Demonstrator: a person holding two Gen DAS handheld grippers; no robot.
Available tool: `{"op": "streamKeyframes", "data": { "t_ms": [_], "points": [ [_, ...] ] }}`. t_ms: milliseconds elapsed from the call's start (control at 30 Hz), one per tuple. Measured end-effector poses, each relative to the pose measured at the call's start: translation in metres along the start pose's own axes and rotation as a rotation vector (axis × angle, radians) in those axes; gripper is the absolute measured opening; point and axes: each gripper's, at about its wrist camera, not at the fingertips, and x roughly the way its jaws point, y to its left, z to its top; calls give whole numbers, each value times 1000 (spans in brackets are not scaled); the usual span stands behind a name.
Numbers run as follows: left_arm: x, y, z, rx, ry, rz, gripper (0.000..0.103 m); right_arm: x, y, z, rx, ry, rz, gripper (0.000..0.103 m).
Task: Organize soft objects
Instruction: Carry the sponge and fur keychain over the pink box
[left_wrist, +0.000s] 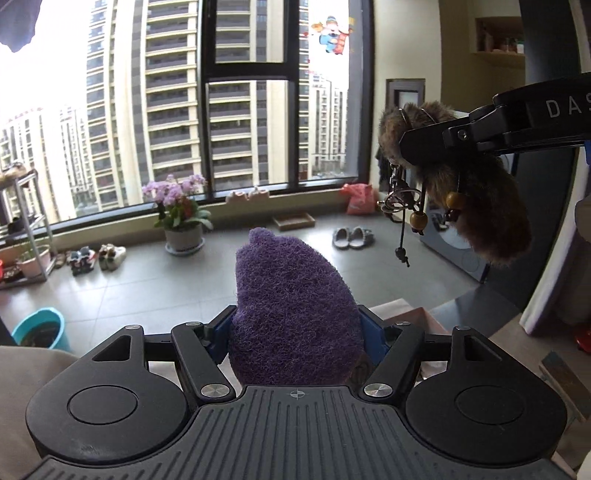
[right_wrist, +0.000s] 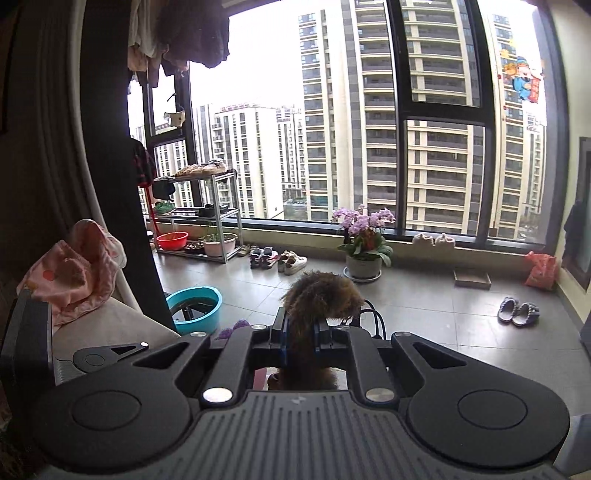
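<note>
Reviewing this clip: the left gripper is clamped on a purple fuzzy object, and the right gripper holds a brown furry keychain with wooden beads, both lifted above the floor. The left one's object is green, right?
Not green. The left gripper is shut on a purple fuzzy object, as the left wrist view shows. The rest stands: the right gripper holds the brown furry keychain, both off the floor.

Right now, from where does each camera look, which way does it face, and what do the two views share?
Left wrist: sits on the left tool, faces the window; its fingers hold a purple soft object; the right tool enters at upper right.
Right wrist: sits on the right tool, faces the same window; its fingers hold a brown furry keychain.
Shared: the keychain, orchid pot, blue basin, grey slippers.
</note>
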Motion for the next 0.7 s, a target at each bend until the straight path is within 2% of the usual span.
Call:
{"op": "streamKeyframes", "data": {
  "t_ms": [233, 367, 433, 567, 700],
  "points": [
    [56, -50, -17, -38, 109, -163, 74, 3, -62, -29, 72, 27, -62, 12],
    [94, -67, -32, -86, 190, -285, 74, 17, -94, -50, 118, 82, -71, 12],
    [114, -70, -40, -112, 213, -321, 75, 27, -109, -63, 133, 118, -60, 12],
    [163, -80, -58, -40, 280, -281, 75, 69, -132, -97, 174, 248, -6, 12],
    [180, -80, -68, 47, 315, -225, 75, 127, -153, -133, 257, 414, 55, 12]
  ]
}}
